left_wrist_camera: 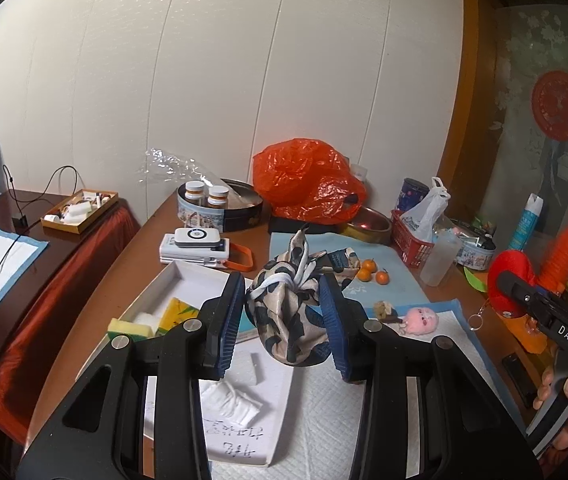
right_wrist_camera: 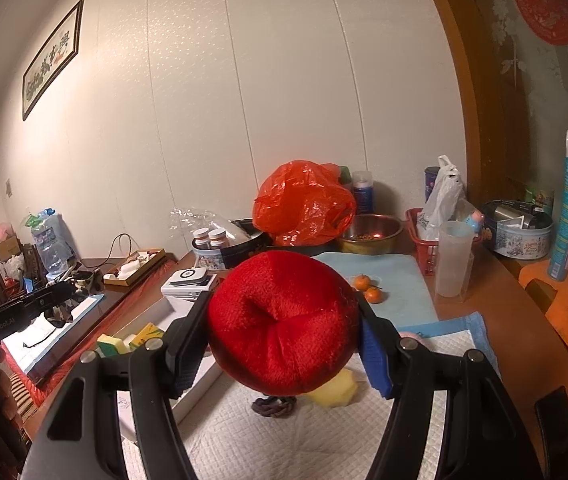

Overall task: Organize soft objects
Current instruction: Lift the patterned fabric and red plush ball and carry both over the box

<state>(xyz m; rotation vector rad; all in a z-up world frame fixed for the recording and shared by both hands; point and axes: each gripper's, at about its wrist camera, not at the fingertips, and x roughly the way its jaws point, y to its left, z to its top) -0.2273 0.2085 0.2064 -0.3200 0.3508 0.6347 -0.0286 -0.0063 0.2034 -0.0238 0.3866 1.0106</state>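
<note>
We see the left hand-held gripper point(left_wrist_camera: 284, 316) clamping a knotted scarf point(left_wrist_camera: 289, 312), its tails pointing up and away; the right hand-held gripper point(right_wrist_camera: 284, 340) squeezes a red plush point(right_wrist_camera: 284, 320) (both above the cluttered surface point(left_wrist_camera: 124, 280)) facing a white wall point(left_wrist_camera: 204, 80).

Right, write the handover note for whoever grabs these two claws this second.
Left claw: shut on the knotted beige-and-black patterned cloth bundle, held in the air above the white shallow cardboard box.
Right claw: shut on the red plush ball-shaped toy, also lifted.
Already in the box: yellow-green sponges and a white folded cloth.
Left to do: set down both held items; the pink plush keychain doll and a yellow sponge piece lie on the white quilted pad.
</note>
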